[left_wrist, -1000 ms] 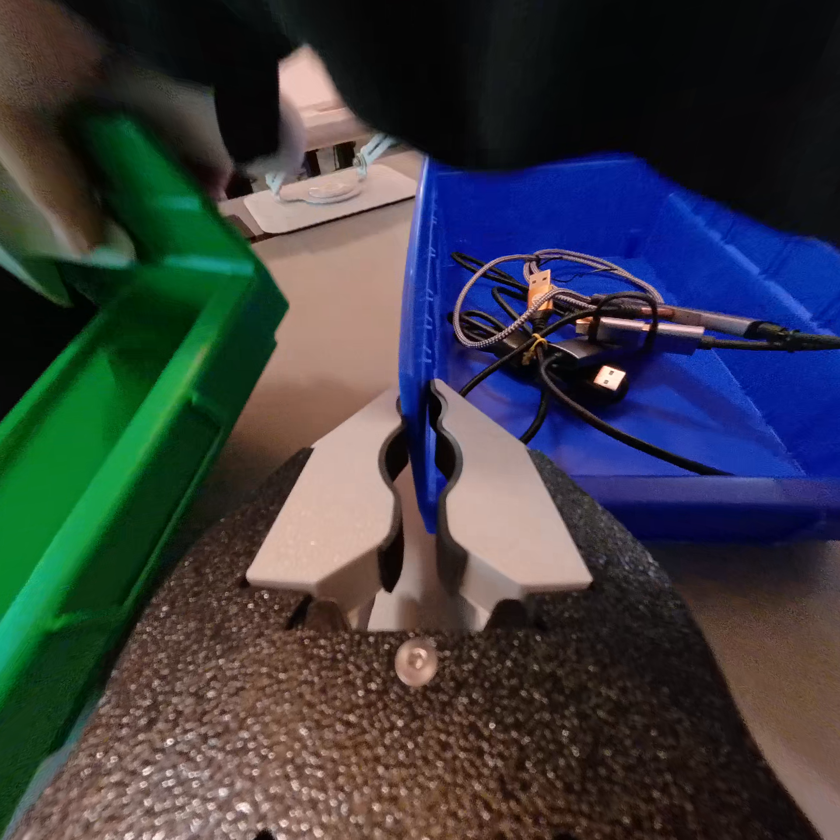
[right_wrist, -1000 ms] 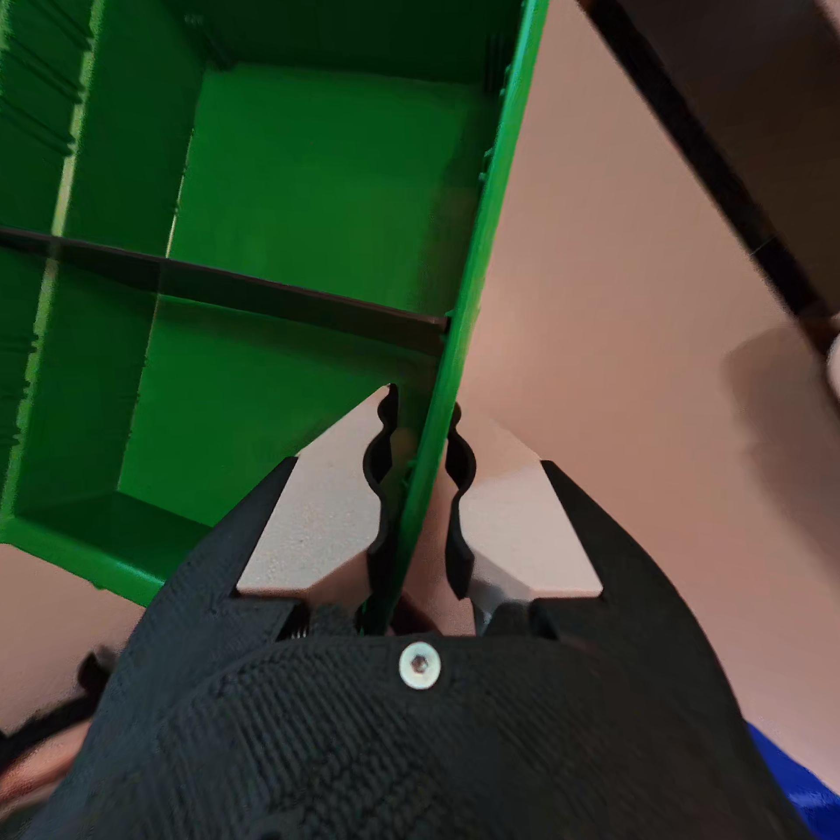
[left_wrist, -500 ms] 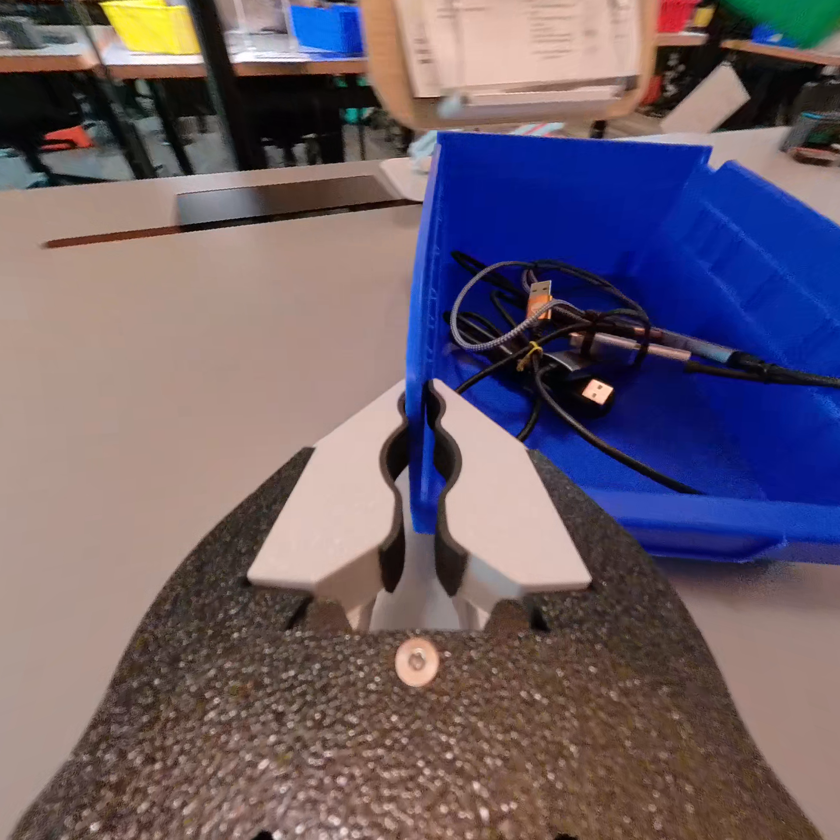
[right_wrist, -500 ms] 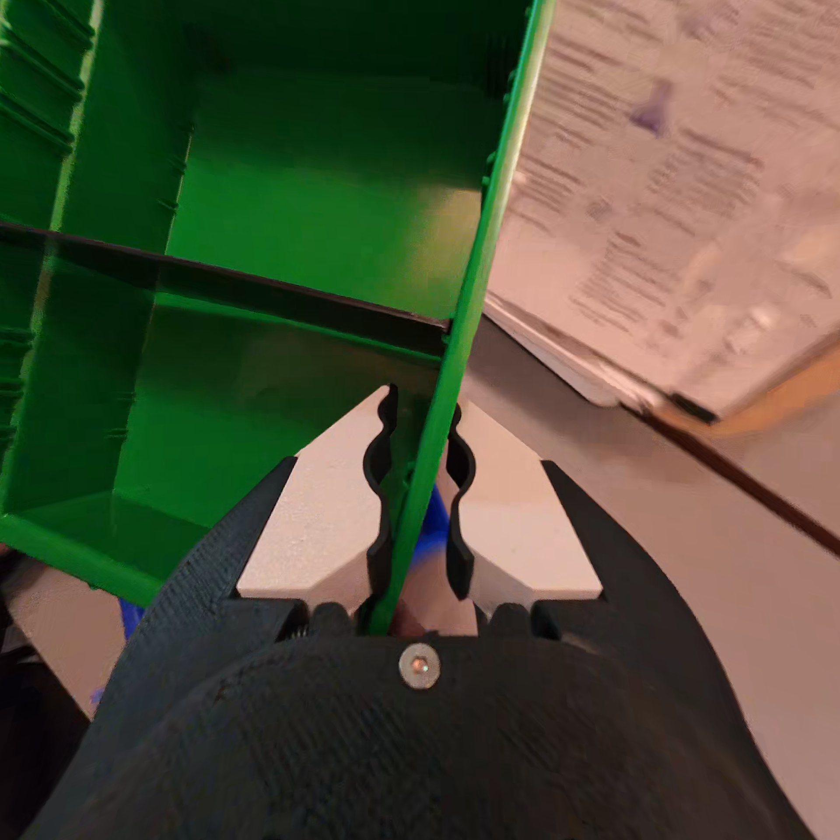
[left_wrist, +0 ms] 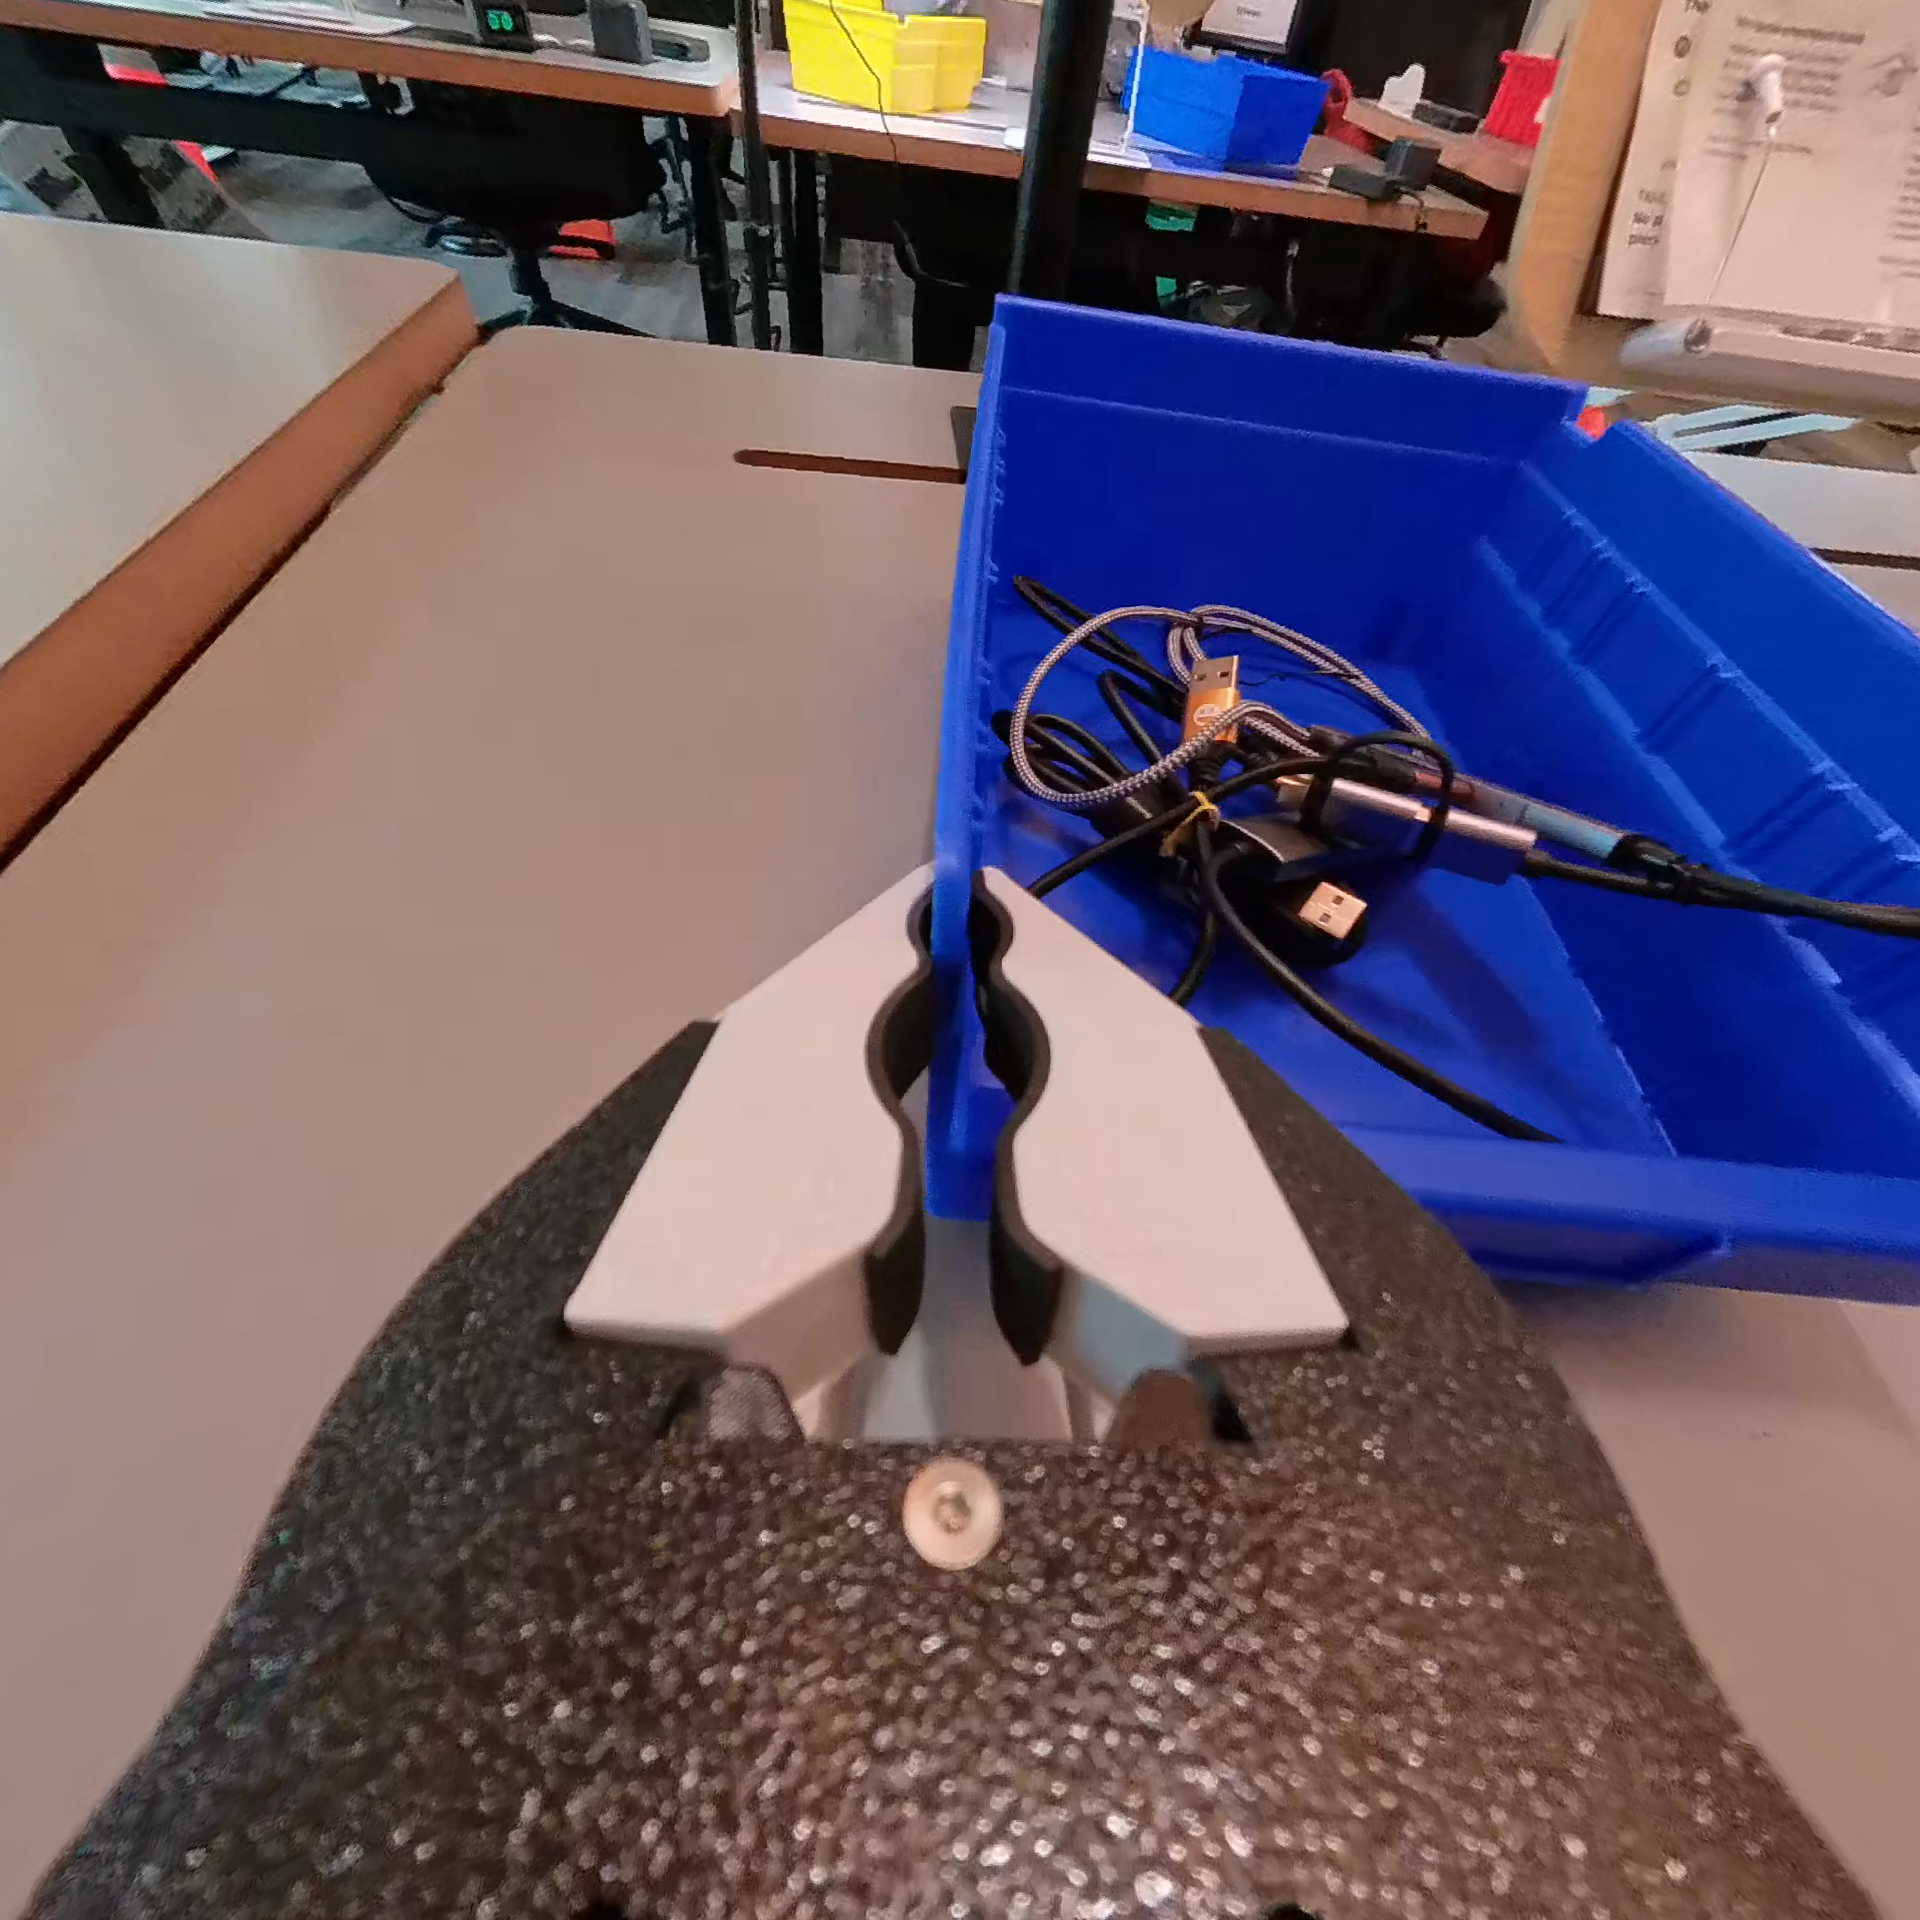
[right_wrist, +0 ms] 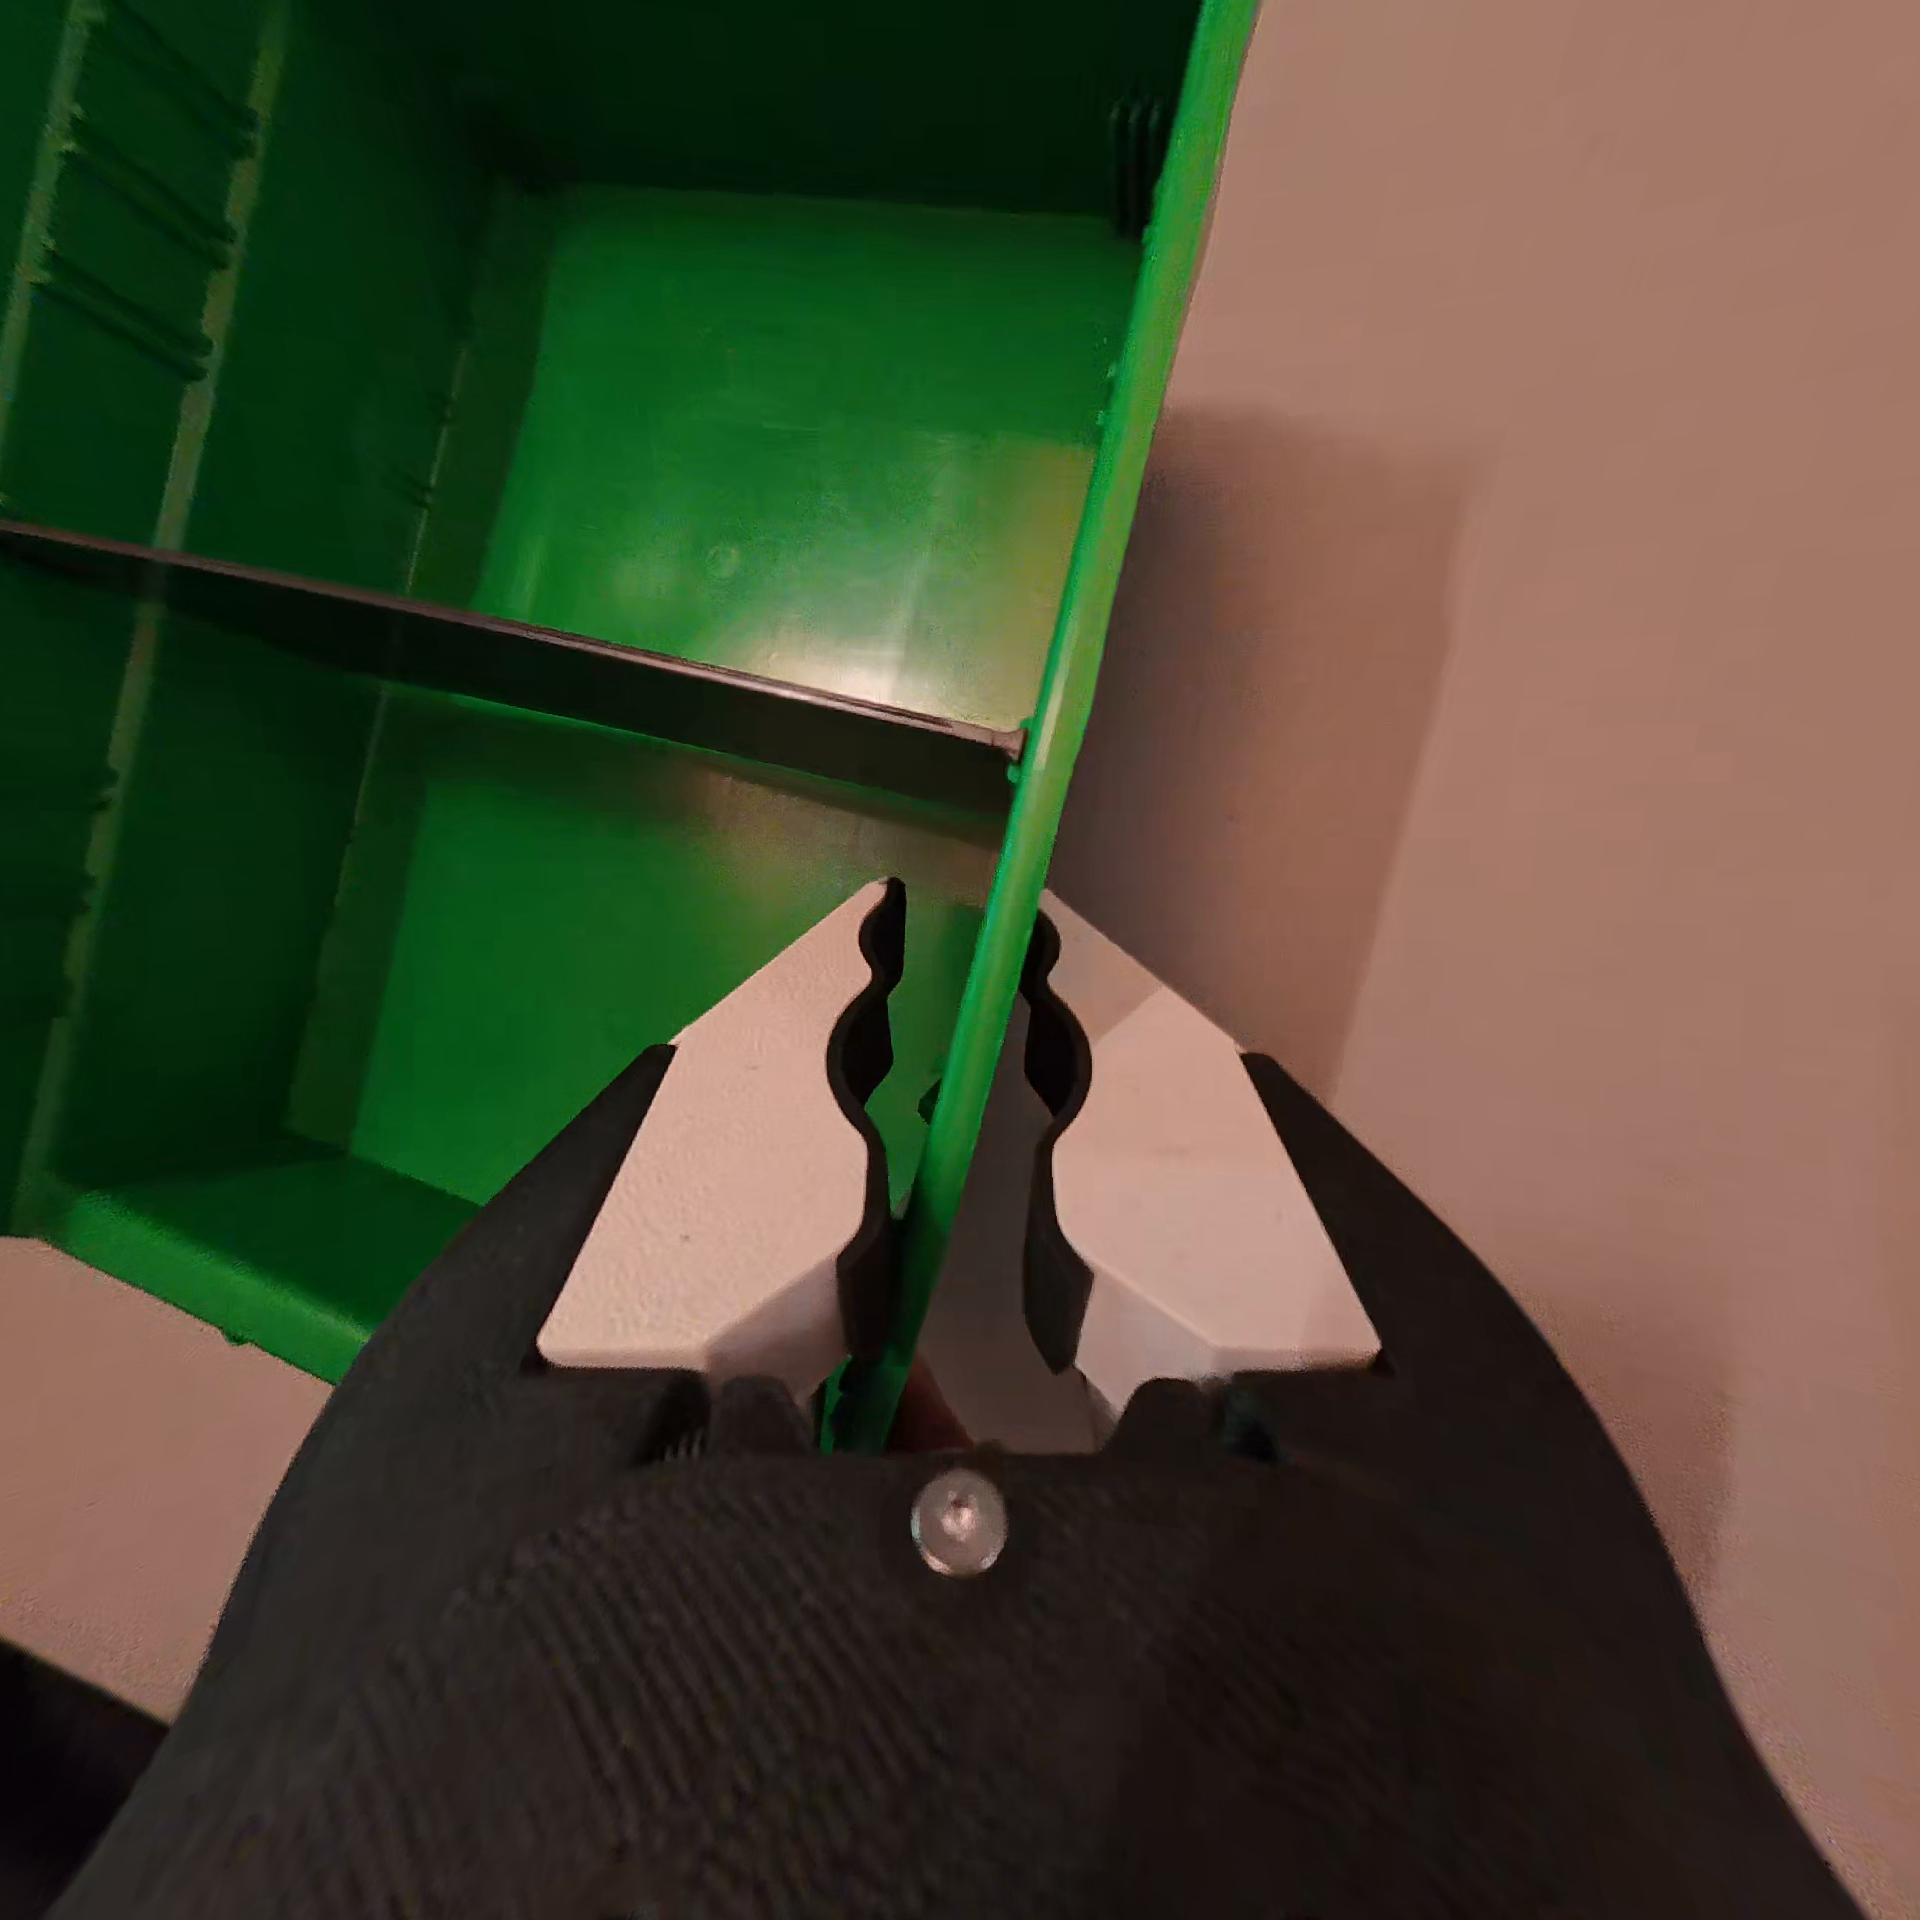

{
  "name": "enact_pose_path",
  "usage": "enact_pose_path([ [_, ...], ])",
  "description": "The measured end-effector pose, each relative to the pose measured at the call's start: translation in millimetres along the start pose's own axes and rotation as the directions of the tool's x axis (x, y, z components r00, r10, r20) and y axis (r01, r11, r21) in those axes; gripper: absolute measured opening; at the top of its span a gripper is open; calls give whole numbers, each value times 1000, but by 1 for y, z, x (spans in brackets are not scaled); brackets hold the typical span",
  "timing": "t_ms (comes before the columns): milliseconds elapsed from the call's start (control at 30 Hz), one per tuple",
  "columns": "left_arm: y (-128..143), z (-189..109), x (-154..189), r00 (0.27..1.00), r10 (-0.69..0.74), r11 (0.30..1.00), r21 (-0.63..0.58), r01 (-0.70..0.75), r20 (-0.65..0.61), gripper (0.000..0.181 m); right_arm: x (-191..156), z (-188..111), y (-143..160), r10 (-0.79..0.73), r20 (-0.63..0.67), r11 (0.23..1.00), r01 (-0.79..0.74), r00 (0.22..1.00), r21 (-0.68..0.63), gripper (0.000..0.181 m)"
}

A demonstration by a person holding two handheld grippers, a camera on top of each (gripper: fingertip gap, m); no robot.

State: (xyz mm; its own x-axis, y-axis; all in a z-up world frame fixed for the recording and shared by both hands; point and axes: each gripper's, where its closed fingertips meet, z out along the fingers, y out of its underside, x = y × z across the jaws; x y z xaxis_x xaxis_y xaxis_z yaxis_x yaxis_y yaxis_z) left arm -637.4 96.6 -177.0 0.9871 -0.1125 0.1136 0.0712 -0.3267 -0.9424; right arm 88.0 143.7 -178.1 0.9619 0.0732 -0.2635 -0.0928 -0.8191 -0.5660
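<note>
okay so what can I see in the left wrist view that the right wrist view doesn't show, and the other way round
Only the left wrist view shows the left gripper shut on the side wall of a blue bin, with a tangle of cables inside it, and a yellow bin on a far table.

Only the right wrist view shows the right gripper shut on the side wall of a green bin, which has a black divider across it and looks empty.

Both show a beige tabletop under the bins, and neither shows the other gripper.
</note>
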Motion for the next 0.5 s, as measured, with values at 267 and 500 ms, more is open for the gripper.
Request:
enact_pose_path([
  [267, -1, 0, -5, 1000, 1, 1000, 17, 0, -16, 0, 12, 28, 18, -34, -3, 998, 34, 999, -50, 21],
  [500, -1, 0, -5, 1000, 17, 1000, 19, -17, 0, 1, 13, 35, -7, -158, -83, 986, 161, 984, 38, 20],
])
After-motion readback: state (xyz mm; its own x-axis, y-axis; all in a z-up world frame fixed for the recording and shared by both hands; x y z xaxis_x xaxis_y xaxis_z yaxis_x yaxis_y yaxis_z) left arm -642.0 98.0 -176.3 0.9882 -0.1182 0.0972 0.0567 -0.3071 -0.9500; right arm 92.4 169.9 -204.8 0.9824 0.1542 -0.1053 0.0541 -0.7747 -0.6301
